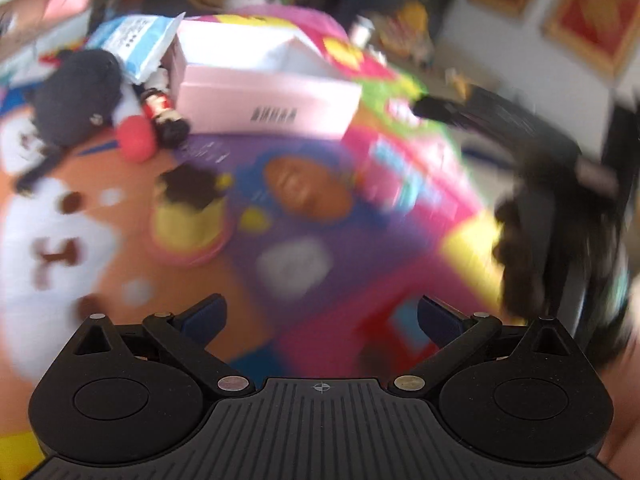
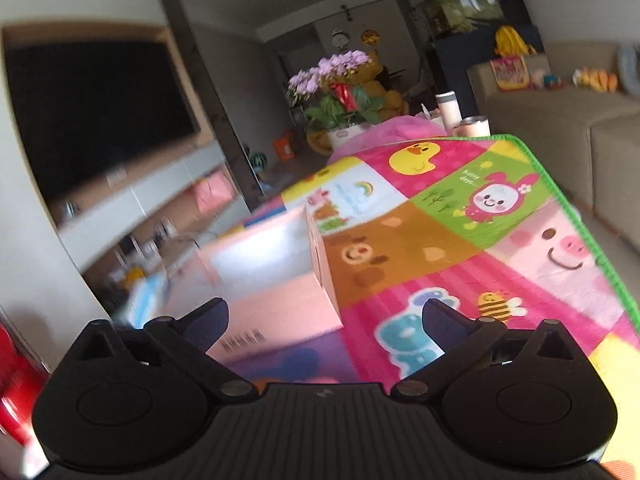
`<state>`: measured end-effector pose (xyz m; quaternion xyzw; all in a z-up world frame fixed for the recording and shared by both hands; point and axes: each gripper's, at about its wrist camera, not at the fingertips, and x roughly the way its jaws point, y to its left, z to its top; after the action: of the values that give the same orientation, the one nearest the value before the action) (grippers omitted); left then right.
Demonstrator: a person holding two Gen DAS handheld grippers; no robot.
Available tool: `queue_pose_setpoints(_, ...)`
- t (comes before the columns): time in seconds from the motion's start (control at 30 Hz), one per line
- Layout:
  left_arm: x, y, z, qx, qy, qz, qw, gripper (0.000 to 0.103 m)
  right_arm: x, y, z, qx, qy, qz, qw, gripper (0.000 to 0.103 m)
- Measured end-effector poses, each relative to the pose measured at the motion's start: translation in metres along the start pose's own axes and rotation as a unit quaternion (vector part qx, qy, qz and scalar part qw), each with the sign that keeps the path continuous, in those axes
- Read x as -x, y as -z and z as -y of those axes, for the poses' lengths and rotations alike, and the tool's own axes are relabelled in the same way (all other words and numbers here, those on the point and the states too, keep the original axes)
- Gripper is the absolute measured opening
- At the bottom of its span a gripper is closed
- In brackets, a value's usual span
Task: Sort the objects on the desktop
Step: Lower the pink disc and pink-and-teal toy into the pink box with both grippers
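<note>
Because the sorting seems not yet to have taken hold of anything, both tools hang above the surface (image 2: 440, 240), a table covered by a bright patchwork cartoon mat in pink, green, brown and purple. The open-topped pale pink cardboard box (image 1: 268, 104) stands on the mat with its printed side facing the left camera, probably set there as the bin for the loose items, its white inside apparently empty. The rest lies clustered at the box's left end, within easy reach: a dark round plush toy (image 1: 76, 100), a blue-and-white plastic packet (image 1: 136, 40) leaning against the box's corner, a small red-and-black figure (image 1: 162, 114) touching the box's base, and a red rounded piece (image 1: 134, 140) just beside it. Nearer, a yellow cup-shaped toy with a dark top on a pink base (image 1: 190, 216) stands apart. The left gripper (image 1: 322, 316) is spread wide with nothing between its fingers; the right gripper (image 2: 324, 318) is likewise wide and empty, hovering near the box's front corner. Motion blur hides finer detail.
</note>
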<state>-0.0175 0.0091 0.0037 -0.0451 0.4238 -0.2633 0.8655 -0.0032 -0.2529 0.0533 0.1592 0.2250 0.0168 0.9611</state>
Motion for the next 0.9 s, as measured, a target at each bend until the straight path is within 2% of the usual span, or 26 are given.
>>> queue_pose_setpoints(0.1,0.025,0.022,-0.006,-0.037,-0.027,-0.007,0.9989,0.103,0.0,0.022,-0.017,0.085,0.01,-0.015,0.996,0.103)
queue_pose_setpoints(0.2,0.055,0.031,-0.018,-0.031,-0.037,0.059,0.9971,0.103,0.001,0.043,-0.024,0.142,0.021,-0.022,0.989,0.103)
queue_pose_setpoints(0.3,0.069,0.023,-0.021,-0.023,-0.091,0.125,0.9877,0.103,-0.005,0.05,-0.02,0.15,0.029,-0.042,0.987,0.103)
queue_pose_setpoints(0.37,0.066,0.013,-0.021,-0.017,-0.129,0.145,0.9809,0.103,-0.01,0.047,-0.016,0.144,0.019,-0.06,0.988,0.103)
queue_pose_setpoints(0.47,0.057,-0.003,-0.021,-0.006,-0.171,0.171,0.9703,0.103,-0.012,0.045,-0.021,0.182,0.02,-0.053,0.982,0.103)
queue_pose_setpoints(0.53,0.048,-0.011,-0.024,0.005,-0.19,0.175,0.966,0.103,-0.014,0.044,-0.022,0.199,-0.002,-0.058,0.978,0.103)
queue_pose_setpoints(0.63,0.046,-0.014,-0.033,0.023,-0.2,0.203,0.9582,0.103,-0.024,0.042,-0.021,0.18,-0.054,-0.102,0.977,0.103)
queue_pose_setpoints(0.7,0.044,-0.015,-0.04,0.024,-0.216,0.211,0.9531,0.103,-0.021,0.044,-0.025,0.161,-0.114,-0.124,0.972,0.103)
queue_pose_setpoints(0.73,0.045,-0.016,-0.044,0.03,-0.221,0.211,0.9517,0.103,-0.017,0.044,-0.029,0.159,-0.155,-0.135,0.966,0.103)
queue_pose_setpoints(0.8,0.046,-0.016,-0.053,0.049,-0.215,0.206,0.9534,0.103,-0.007,0.045,-0.037,0.161,-0.215,-0.141,0.953,0.103)
queue_pose_setpoints(0.83,0.047,-0.015,-0.058,0.058,-0.206,0.201,0.956,0.103,-0.002,0.046,-0.041,0.174,-0.22,-0.132,0.951,0.103)
queue_pose_setpoints(0.9,0.047,-0.013,-0.064,0.066,-0.197,0.194,0.9587,0.103,0.004,0.049,-0.051,0.219,-0.187,-0.105,0.952,0.103)
